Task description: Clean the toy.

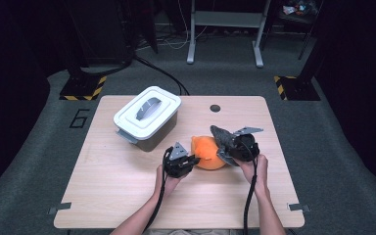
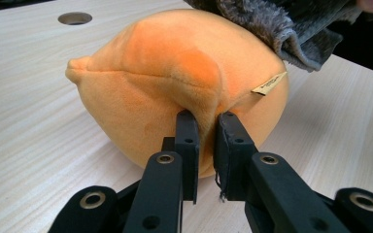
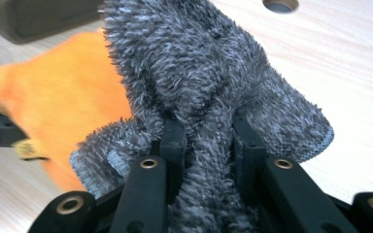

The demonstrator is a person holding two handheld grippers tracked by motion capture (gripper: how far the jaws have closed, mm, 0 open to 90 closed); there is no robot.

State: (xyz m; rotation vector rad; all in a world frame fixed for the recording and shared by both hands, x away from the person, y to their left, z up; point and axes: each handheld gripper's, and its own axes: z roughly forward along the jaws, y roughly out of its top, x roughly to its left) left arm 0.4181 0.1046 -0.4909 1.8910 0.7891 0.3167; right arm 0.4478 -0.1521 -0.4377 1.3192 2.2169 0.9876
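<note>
Left gripper (image 2: pixel 206 121) pinches a fold of the orange plush toy (image 1: pixel 207 152) at table (image 1: pixel 127 196) centre. Right gripper (image 3: pixel 209 131) clamps the grey cloth (image 3: pixel 199 73), draped over the toy's 2 o'clock side and hiding it. Lidded box (image 1: pixel 148 116) sits at 10 o'clock; the near edge lies open.

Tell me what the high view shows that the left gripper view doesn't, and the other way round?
High view alone: the lidded white box, both forearms, and the right gripper clamped on the grey cloth. Left gripper view alone: the left gripper pinching a fold of the orange plush, plus its small tag. Both share the plush, the cloth against it, and the table hole.
</note>
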